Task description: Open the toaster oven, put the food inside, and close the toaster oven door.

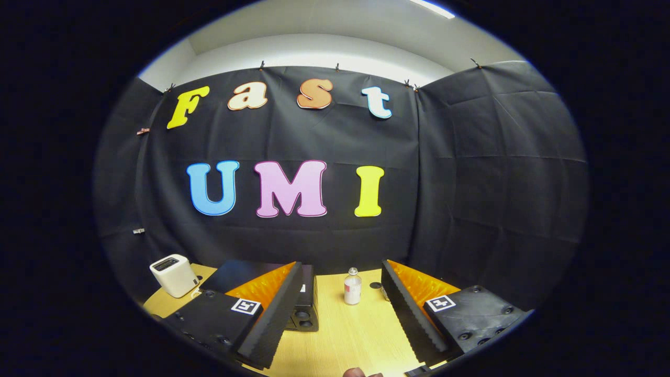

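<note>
Two tongs (343,314) fingers spread, empty; bottle (352,286) beyond them; black toaster oven (306,303), probably, behind left finger.

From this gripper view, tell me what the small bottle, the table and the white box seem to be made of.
Small bottle: probably clear plastic or glass; see-through neck, pale cap, pinkish label.
Table: light wood or wood-look laminate; fine grain lines, matte.
White box: likely smooth plastic; rounded corners, even satin white, dark panel on top.
The gripper is open, its fingers black with ridged, rubbery-looking pads, holding nothing.
</note>
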